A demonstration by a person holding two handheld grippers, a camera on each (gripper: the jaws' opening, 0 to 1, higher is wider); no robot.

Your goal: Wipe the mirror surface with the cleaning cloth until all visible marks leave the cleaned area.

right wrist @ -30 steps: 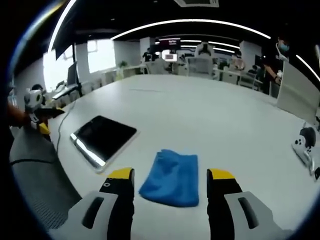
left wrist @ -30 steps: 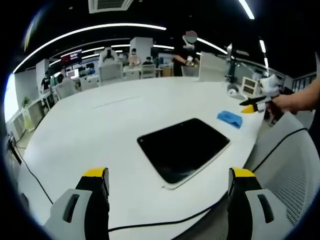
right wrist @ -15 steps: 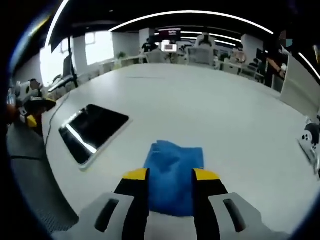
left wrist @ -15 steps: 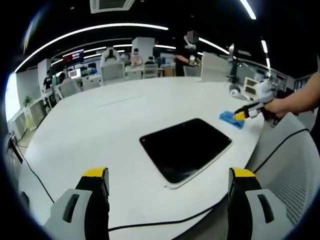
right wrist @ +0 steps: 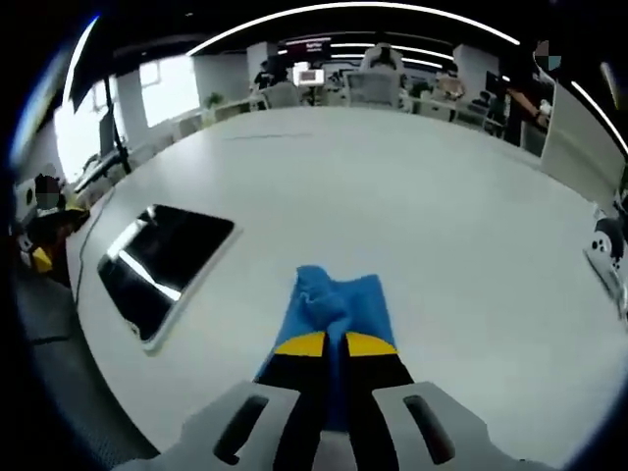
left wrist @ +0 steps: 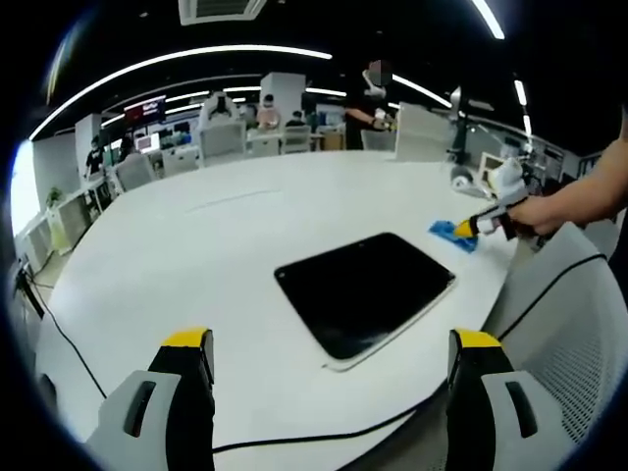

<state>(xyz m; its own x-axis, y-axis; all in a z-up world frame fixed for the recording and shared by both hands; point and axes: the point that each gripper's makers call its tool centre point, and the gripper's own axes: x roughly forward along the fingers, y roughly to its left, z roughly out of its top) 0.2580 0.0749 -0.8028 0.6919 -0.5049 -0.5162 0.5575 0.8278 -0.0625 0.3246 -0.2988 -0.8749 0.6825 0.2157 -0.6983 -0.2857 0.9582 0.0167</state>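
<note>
While the mirror [right wrist: 162, 267] lies flat on the white tabletop [right wrist: 422, 206], close to the near edge, its dark glass is not yet touched by anything, so the wiping itself has not begun. In the right gripper view it sits to the left of the blue cleaning cloth [right wrist: 339, 299], apart from it with bare tabletop between, and its long axis runs slantwise, from near-left to far-right. That is the relation the coming move turns on: the cloth has to travel leftward across that bare strip and onto the glass.

On the cloth, the right tool [right wrist: 334, 345] has its jaws drawn together, pinching the near part of the fabric, which bunches up in a small ridge just beyond the yellow tips. In the left gripper view the same tool [left wrist: 469, 227] shows past the far right corner of the mirror [left wrist: 365, 290], held in a person's hand [left wrist: 535, 214], with the cloth [left wrist: 449, 232] under it.

Nearer the viewer from the mirror, the left tool [left wrist: 329, 345] hangs above the tabletop edge with its jaws wide apart and nothing between them. It faces the mirror squarely, but the right tool carries the cloth, so I judge the wipe falls to that one.
</note>
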